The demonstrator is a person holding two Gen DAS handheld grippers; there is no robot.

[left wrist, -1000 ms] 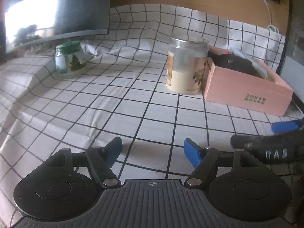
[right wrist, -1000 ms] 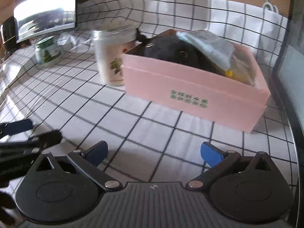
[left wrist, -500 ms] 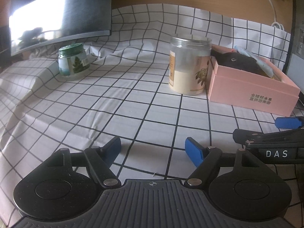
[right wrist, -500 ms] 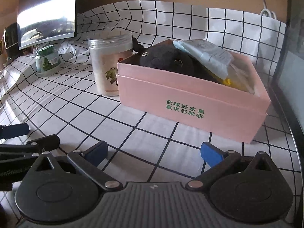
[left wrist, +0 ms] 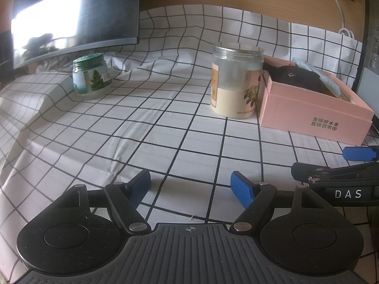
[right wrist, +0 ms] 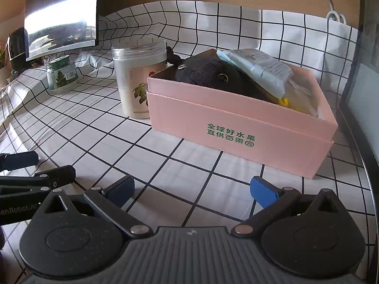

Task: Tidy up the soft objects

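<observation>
Left gripper (left wrist: 190,184) and right gripper (right wrist: 191,189) are held released, empty, above the checked cloth (left wrist: 165,127). Black plush toy (right wrist: 208,73) is seated inside the pink box (right wrist: 236,127), far right.

Left hand-held gripper (left wrist: 190,185): jaws spread wide, nothing between the blue fingertips (left wrist: 240,188); held low and level, pointing forward. Right hand-held gripper (right wrist: 191,189): jaws likewise spread wide, gap empty, blue fingertips (right wrist: 263,190) clear of any contact; held low, roughly level. The two units sit side by side and near each other: the right one's finger enters the left wrist view at the right edge, and the left one's finger enters the right wrist view at the left edge. Hands not visible in either view.
</observation>
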